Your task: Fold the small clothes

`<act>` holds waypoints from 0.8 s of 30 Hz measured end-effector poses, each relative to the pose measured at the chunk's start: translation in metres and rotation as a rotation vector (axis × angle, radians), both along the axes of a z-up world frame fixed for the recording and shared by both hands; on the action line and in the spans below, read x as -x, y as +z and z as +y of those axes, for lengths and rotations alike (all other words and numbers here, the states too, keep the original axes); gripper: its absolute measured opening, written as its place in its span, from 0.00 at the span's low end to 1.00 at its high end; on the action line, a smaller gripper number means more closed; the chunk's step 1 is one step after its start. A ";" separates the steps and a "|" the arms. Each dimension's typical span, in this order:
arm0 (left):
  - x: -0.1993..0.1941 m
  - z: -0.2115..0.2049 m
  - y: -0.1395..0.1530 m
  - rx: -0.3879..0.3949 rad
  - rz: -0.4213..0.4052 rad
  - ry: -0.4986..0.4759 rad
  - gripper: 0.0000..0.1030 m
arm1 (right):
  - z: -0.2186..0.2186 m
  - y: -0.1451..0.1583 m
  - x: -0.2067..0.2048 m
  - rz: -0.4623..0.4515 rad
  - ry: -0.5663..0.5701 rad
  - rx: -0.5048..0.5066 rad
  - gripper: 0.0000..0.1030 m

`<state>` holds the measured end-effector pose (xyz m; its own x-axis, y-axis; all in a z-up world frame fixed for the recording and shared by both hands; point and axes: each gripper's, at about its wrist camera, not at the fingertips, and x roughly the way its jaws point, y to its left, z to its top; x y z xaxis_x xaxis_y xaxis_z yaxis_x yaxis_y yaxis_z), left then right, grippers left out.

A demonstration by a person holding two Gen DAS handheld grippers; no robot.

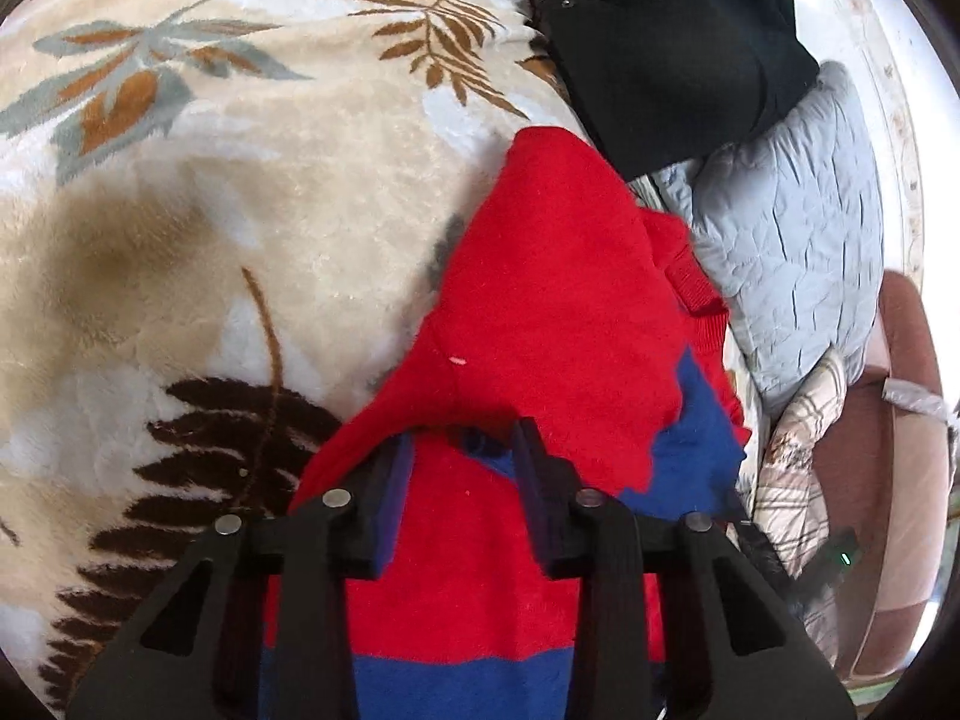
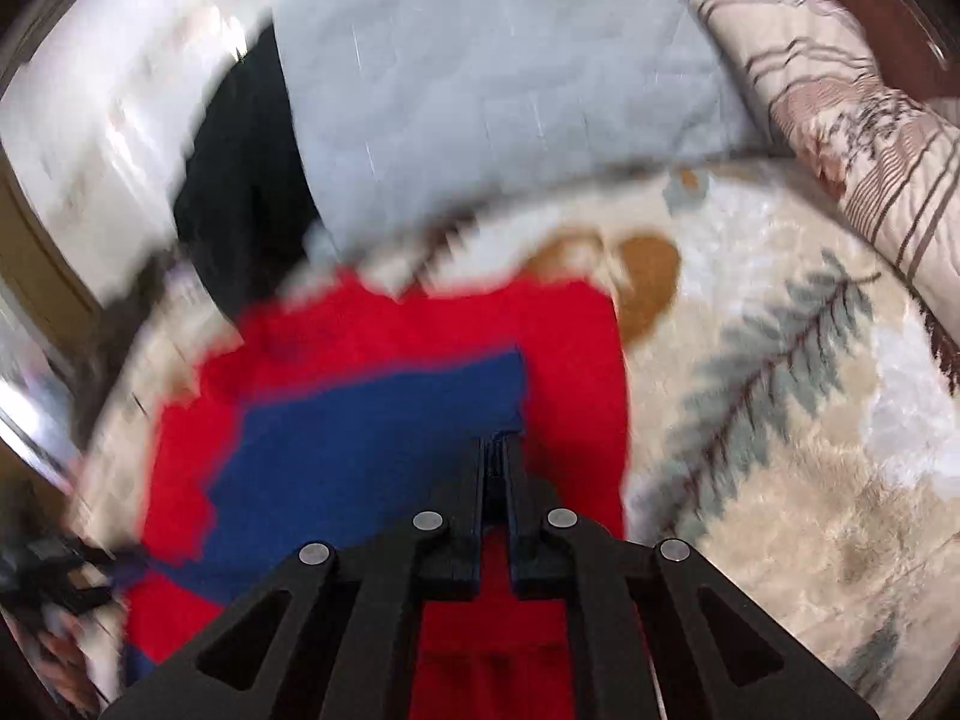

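Observation:
A small red and blue knitted sweater (image 1: 558, 300) lies partly folded on a cream leaf-patterned blanket (image 1: 240, 210). In the left wrist view my left gripper (image 1: 465, 438) is open, its fingers straddling the sweater's red fabric. The sweater also shows in the right wrist view (image 2: 372, 420), which is blurred by motion. There my right gripper (image 2: 495, 450) is shut on the sweater at the edge of its blue patch.
A black garment (image 1: 672, 42) lies at the blanket's far edge, beside a grey quilted pillow (image 1: 792, 228). A striped beige cushion (image 2: 858, 138) sits at the right. The blanket (image 2: 780, 420) spreads to the right of the sweater. A brown seat (image 1: 894, 480) is beyond.

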<state>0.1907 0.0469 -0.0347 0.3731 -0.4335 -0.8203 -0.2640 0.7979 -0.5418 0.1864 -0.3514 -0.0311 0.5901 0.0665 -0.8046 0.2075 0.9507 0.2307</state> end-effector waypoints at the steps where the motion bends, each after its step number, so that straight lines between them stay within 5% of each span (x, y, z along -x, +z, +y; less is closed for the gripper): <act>1: 0.003 -0.001 0.004 -0.001 0.002 -0.017 0.30 | -0.002 0.002 0.004 -0.003 0.007 -0.013 0.05; 4: 0.015 -0.011 0.025 -0.004 -0.064 -0.087 0.33 | -0.007 0.027 0.026 -0.112 -0.033 -0.021 0.11; 7: 0.017 -0.030 0.033 -0.101 -0.114 -0.149 0.50 | -0.005 0.031 0.038 -0.161 0.005 -0.073 0.12; 10: 0.008 -0.057 0.010 -0.197 -0.059 -0.215 0.50 | 0.006 -0.007 0.026 0.029 0.059 -0.048 0.08; 14: 0.021 -0.076 0.014 -0.328 -0.078 -0.319 0.50 | 0.007 0.004 0.042 0.035 0.065 -0.046 0.10; 16: 0.032 -0.076 0.021 -0.297 -0.074 -0.382 0.50 | 0.004 0.016 0.059 0.046 0.086 -0.079 0.14; 20: 0.073 -0.052 0.039 -0.293 -0.062 -0.471 0.54 | -0.005 0.027 0.116 0.126 0.101 -0.075 0.37; 24: 0.115 -0.018 0.038 -0.280 -0.016 -0.478 0.57 | -0.015 0.017 0.171 0.188 0.094 -0.097 0.40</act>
